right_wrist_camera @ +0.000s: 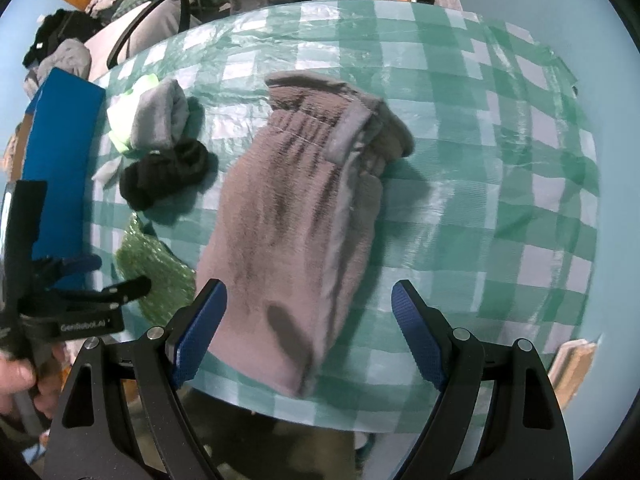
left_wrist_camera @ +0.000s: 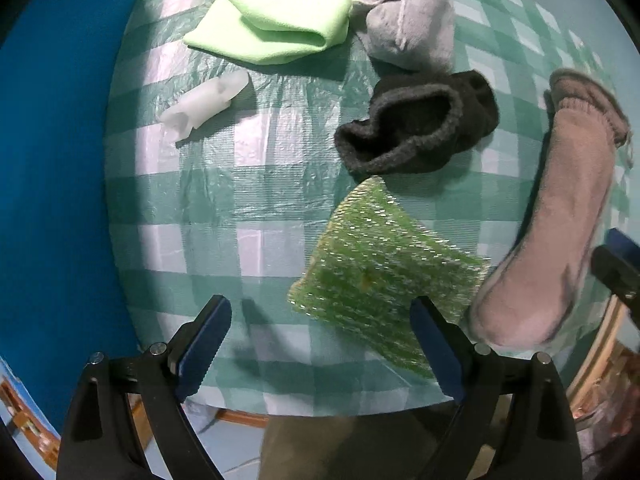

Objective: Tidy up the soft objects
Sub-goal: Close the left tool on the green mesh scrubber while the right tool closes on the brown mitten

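White "GenRobot.AI" lettering on black left gripper (right_wrist_camera: pixel 116 276); jaws spread, empty. Right gripper (right_wrist_camera: pixel 308 336) spread above long taupe fleece sock (right_wrist_camera: pixel 292 216).

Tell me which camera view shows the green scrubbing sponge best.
The left wrist view: the green scrubbing sponge lies nearly whole, just ahead of the open left gripper. The right wrist view shows only part of it at the left edge, partly hidden behind the left gripper.

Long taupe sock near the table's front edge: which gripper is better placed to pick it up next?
Right. The right gripper hangs open directly over the taupe sock, toe end between its fingers. The left gripper is open over the green scrubber, with the sock off to its side.
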A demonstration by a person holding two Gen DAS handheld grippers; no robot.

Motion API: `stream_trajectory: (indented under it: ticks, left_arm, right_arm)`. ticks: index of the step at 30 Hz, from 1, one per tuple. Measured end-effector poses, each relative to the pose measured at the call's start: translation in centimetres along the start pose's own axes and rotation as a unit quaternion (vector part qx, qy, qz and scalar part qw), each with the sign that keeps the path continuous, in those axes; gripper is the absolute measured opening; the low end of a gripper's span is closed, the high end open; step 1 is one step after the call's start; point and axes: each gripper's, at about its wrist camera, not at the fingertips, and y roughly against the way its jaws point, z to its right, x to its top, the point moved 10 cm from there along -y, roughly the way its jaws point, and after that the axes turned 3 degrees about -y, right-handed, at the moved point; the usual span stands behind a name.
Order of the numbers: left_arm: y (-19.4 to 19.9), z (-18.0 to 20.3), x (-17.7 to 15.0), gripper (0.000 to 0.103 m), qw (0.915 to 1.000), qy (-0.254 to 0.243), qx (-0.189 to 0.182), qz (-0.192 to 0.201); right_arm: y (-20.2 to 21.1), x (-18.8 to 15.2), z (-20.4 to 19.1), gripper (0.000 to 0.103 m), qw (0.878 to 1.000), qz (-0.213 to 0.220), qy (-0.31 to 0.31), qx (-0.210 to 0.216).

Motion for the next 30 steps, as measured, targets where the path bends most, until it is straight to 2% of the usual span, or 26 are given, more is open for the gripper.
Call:
stream_trajectory:
  ticks: [7, 13, 17, 22, 25, 29, 30]
  left_arm:
    - [0.7, 0.1, 0.7, 0.093, 0.9981, 0.047, -0.037, -0.014]
    - [-0.7, -0.1, 0.9, 0.093, 0.9961, 0.072, -0.042, -0.029]
    - [-1.7, 0.0, 1.0, 0.093, 0.9956, 0.08, -0.033, -0.037]
    - [-2.1, 0.1, 1.0, 0.092, 0.9959, 0.081, -0.028, -0.03]
    - [-1.3, 0.7, 1.3, 0.087, 0.9962, 0.08, -0.027, -0.023]
    - [-0.2, 2.2, 1.4, 0.07, 0.9971, 0.071, -0.026, -0.01]
    - [-0.1, 2.3, 1.4, 0.063, 0.9972, 0.069, -0.027, -0.008]
  right_arm:
    - [-2.0, 0.4, -0.1, 0.084, 1.0, -0.01, -0.021, -0.001]
    - [-3.6, 0.5, -0.4, 0.084, 1.0, -0.019, -0.014, -0.015]
    - [-4.1, 0.6, -0.7, 0.084, 0.999, -0.022, -0.008, -0.024]
    - [-4.7, 0.6, -1.4, 0.084, 0.999, -0.021, 0.007, -0.04]
    - [-4.9, 0.2, -1.4, 0.084, 0.999, -0.017, 0.013, -0.048]
    - [-4.9, 0.3, -2.2, 0.081, 0.998, -0.012, 0.021, -0.053]
    - [-4.9, 0.0, -2.6, 0.076, 0.998, -0.01, 0.025, -0.053]
